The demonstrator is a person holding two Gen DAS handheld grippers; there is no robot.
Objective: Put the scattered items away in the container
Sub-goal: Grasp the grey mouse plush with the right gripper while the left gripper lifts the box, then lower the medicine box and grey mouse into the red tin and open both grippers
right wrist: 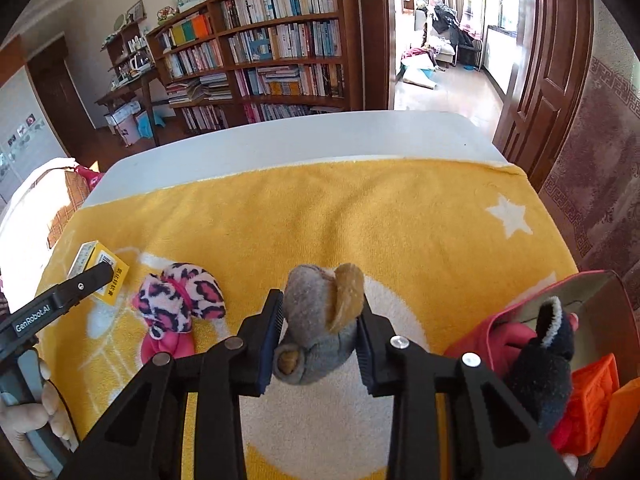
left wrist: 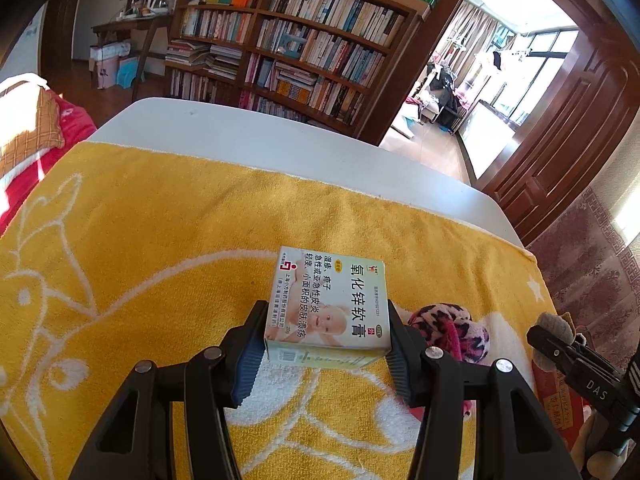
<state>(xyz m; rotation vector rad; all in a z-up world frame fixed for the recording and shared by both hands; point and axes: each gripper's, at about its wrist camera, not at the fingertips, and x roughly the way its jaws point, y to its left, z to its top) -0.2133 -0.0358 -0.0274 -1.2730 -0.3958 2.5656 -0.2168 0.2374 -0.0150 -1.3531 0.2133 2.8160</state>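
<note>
Both fisheye views ride just behind a gripper, tilted down across the yellow towel (left wrist: 160, 240) on the surface toward the bookshelf (left wrist: 288, 40) at 12 o'clock. The left view sits close over the towel's left part, the right view over its right; both share the leopard-print plush (right wrist: 180, 300).

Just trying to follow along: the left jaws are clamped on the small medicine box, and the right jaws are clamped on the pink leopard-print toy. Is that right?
Not quite. The left gripper does clamp the medicine box, but the right gripper is shut on the grey plush toy, as the right wrist view shows. The pink leopard-print toy lies free on the yellow towel, beside it.
</note>
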